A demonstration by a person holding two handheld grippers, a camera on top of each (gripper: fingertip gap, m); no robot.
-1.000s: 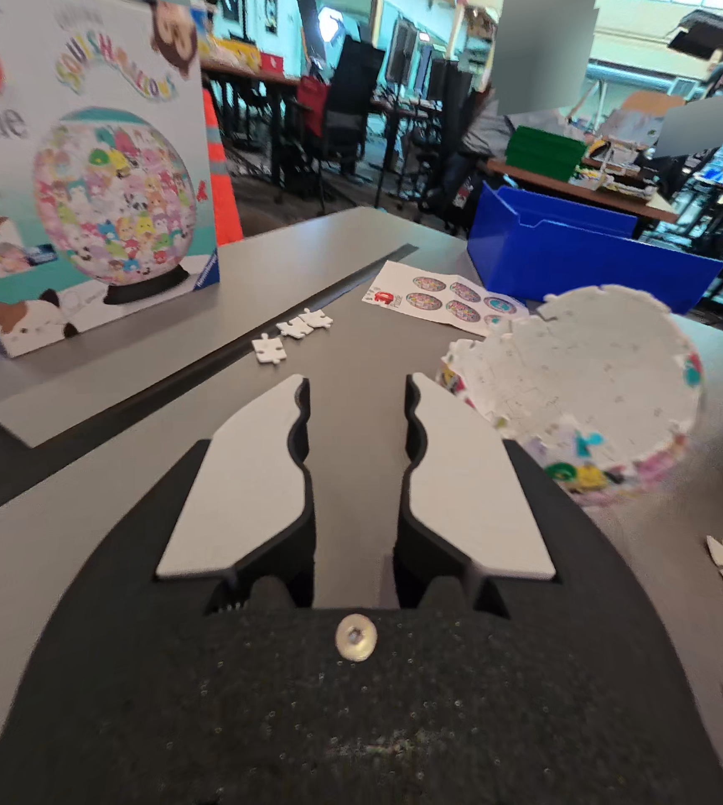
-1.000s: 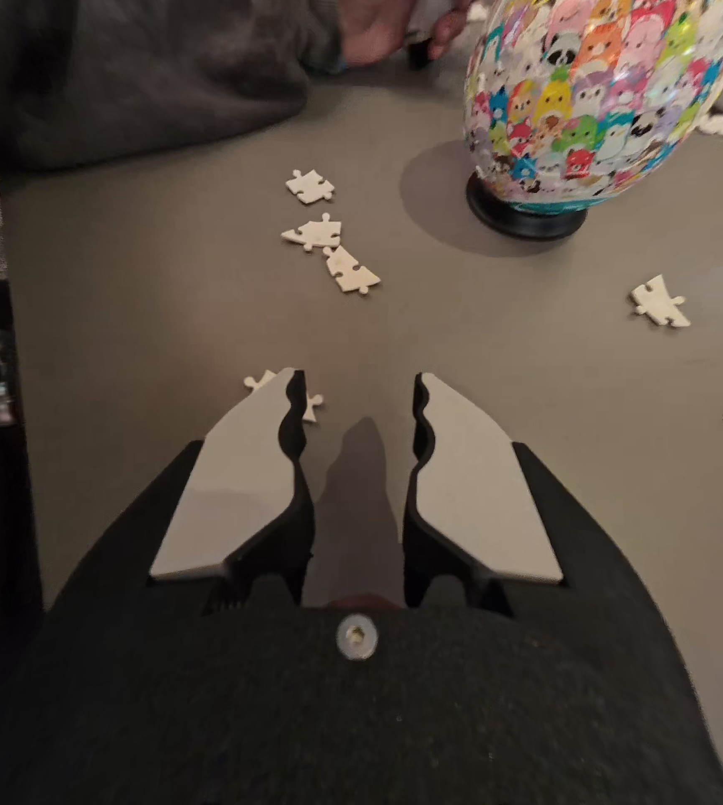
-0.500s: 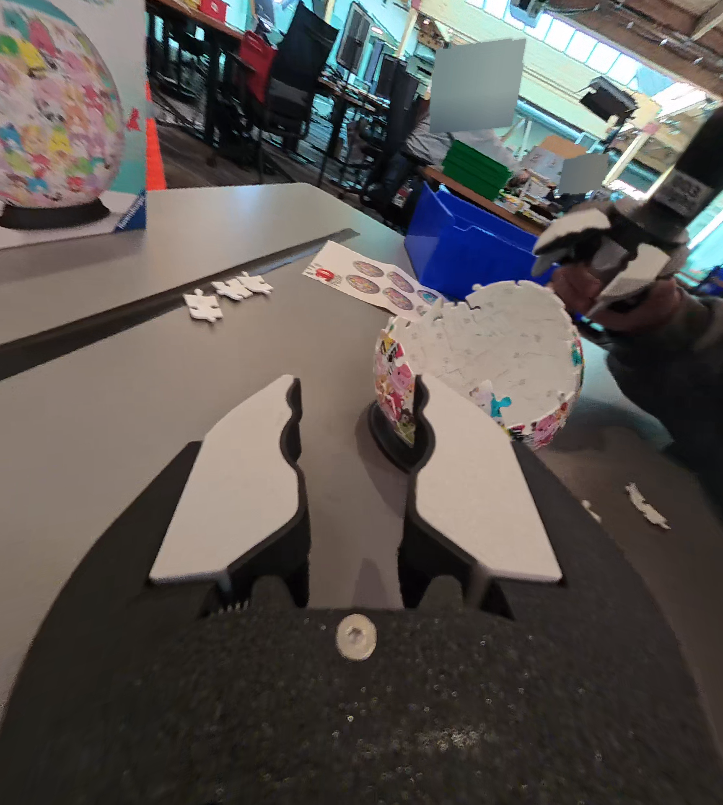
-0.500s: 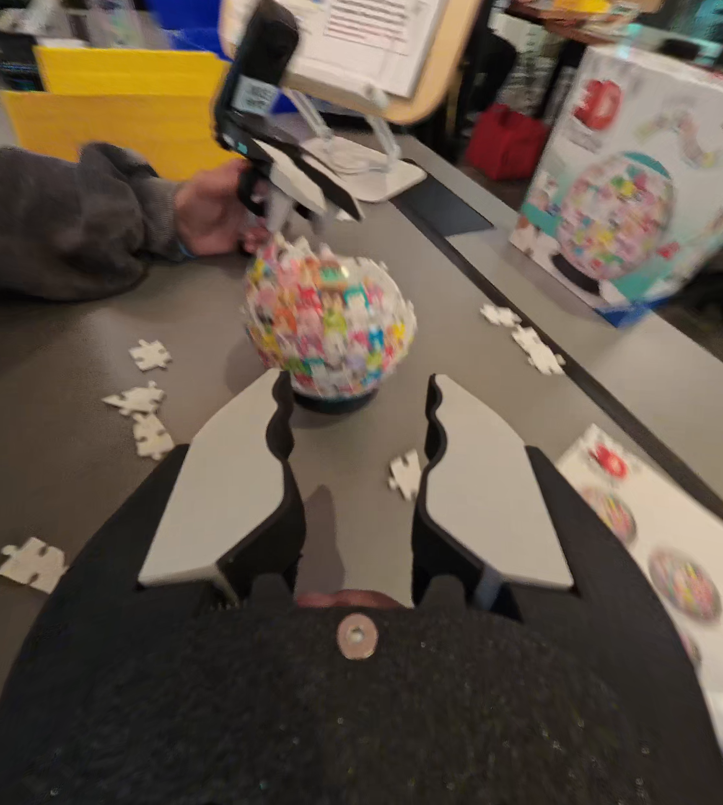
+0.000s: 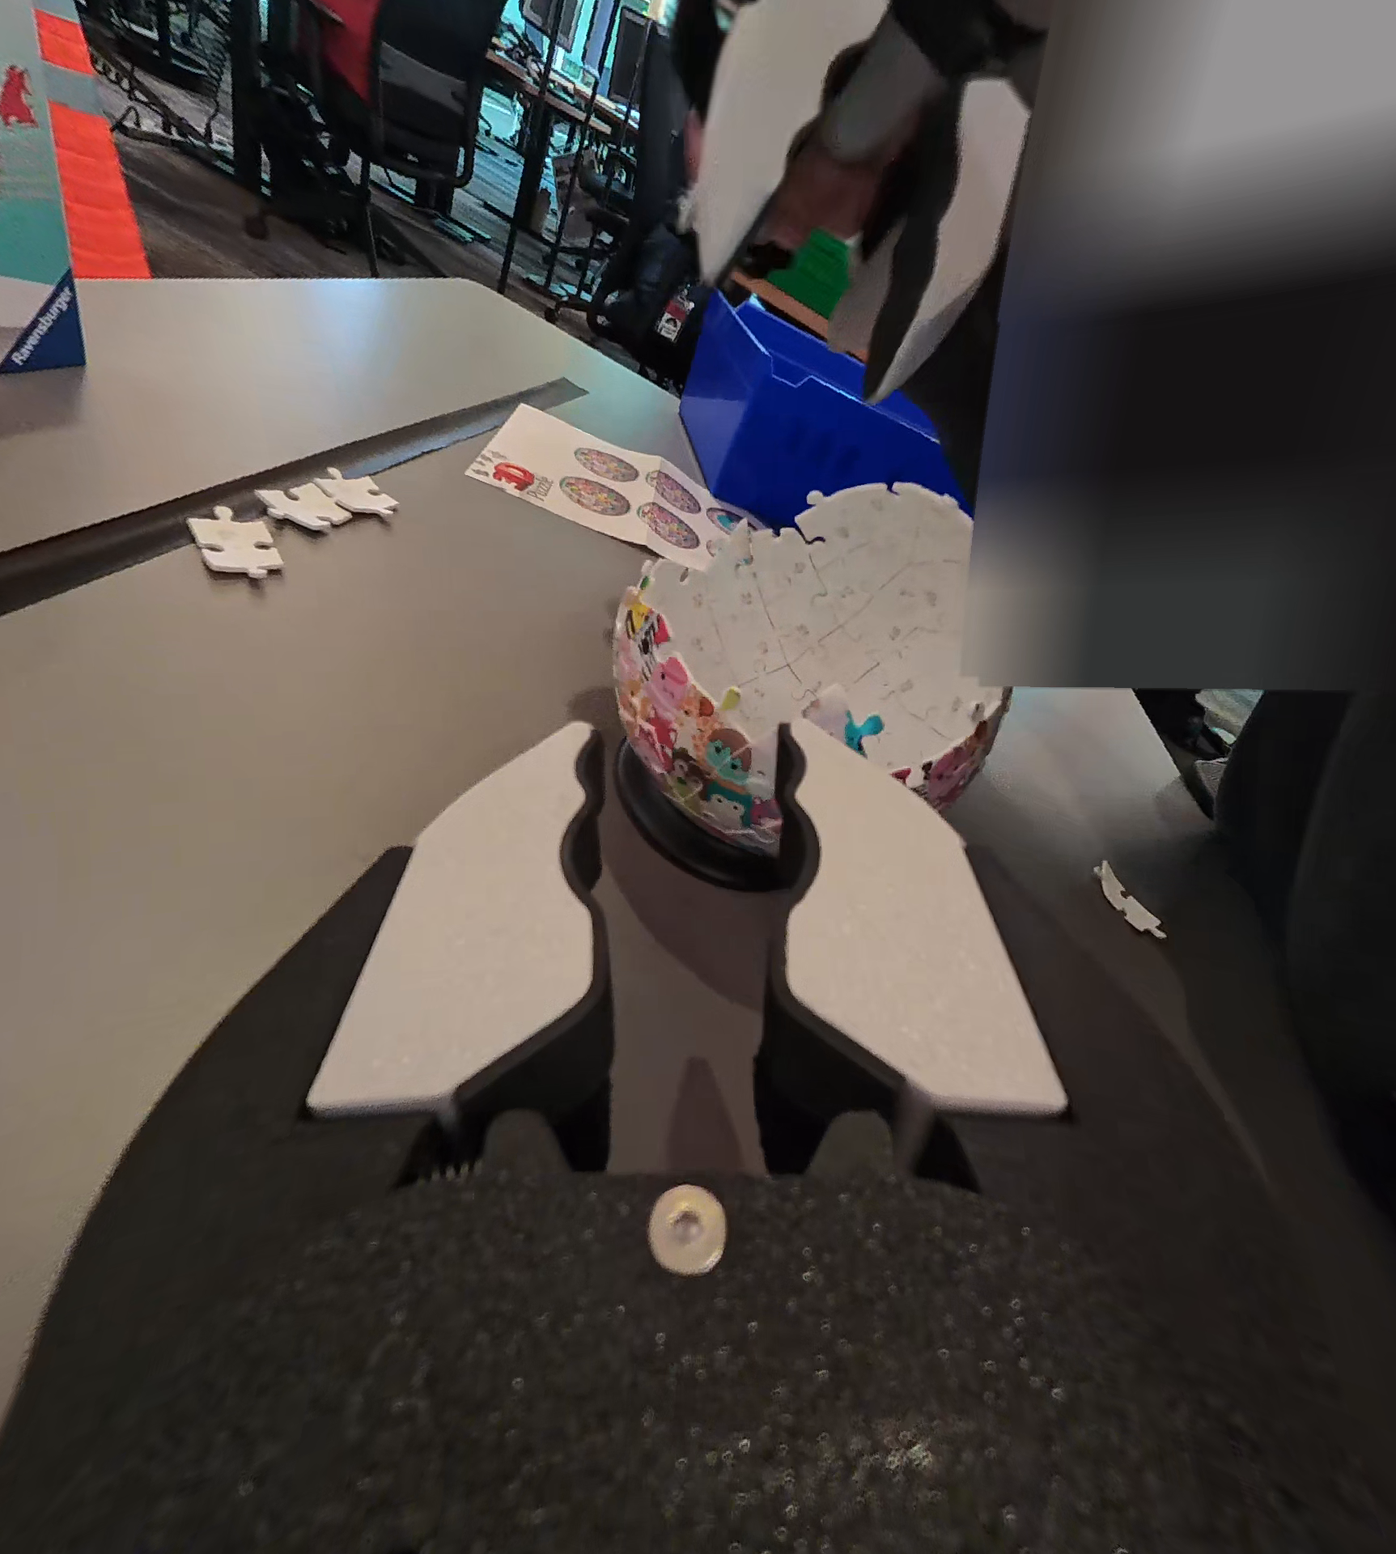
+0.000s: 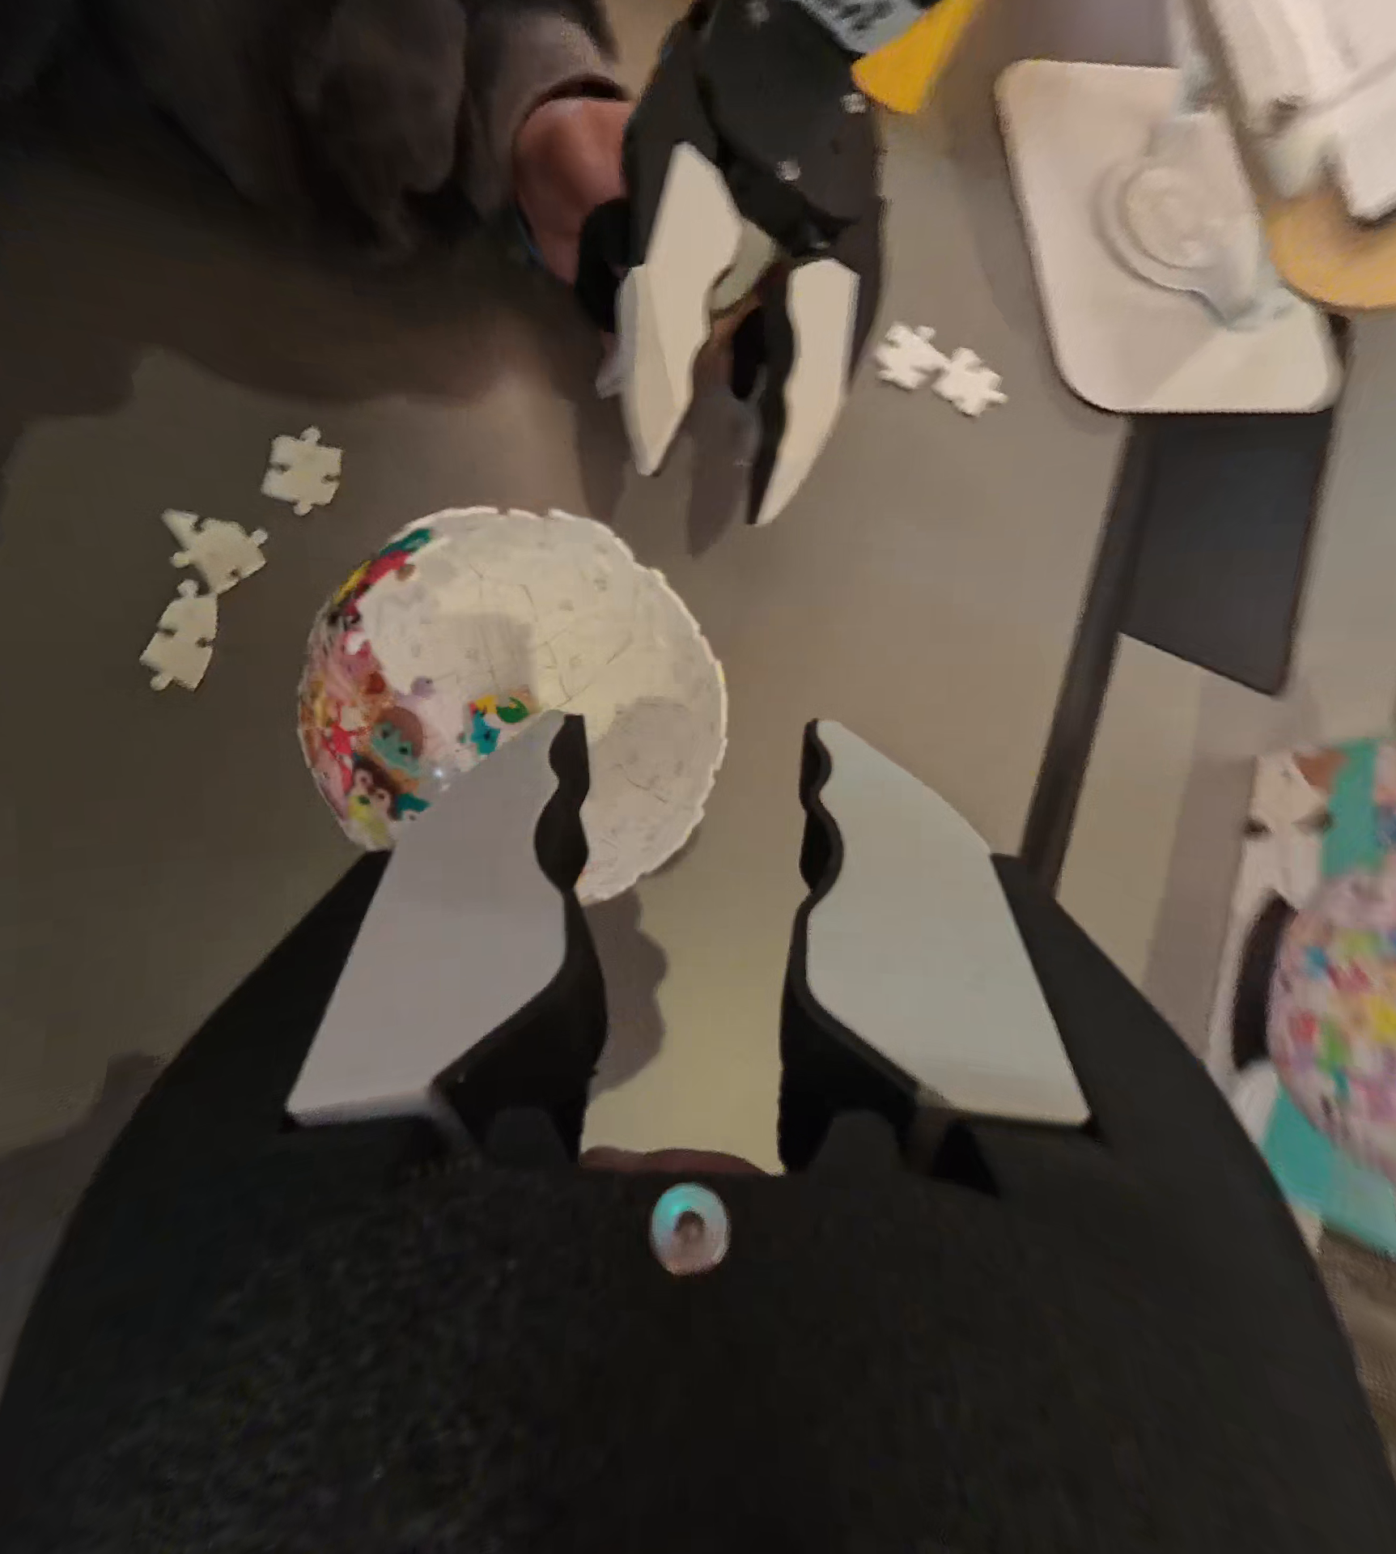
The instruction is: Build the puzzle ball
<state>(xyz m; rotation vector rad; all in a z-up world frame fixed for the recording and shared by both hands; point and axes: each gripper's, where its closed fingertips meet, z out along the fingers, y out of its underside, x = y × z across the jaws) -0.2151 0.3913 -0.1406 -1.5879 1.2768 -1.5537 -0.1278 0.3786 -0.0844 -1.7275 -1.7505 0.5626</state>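
The half-built puzzle ball [image 5: 803, 673] is seated on its black ring stand [image 5: 677, 841] at frame centre. The left gripper [image 5: 690, 748] is held open and empty before it. The right gripper [image 6: 690, 740] (also parted, empty) is positioned overhead. Loose puzzle pieces [image 6: 206, 580] are scattered at left.

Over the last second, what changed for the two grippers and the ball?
The right gripper swung from low over the loose pieces to high above the half-built puzzle ball, now looking down into it. The left gripper closed in on the ball's black stand. Nothing was gripped. Both grippers stayed open and empty; ball and pieces did not move.
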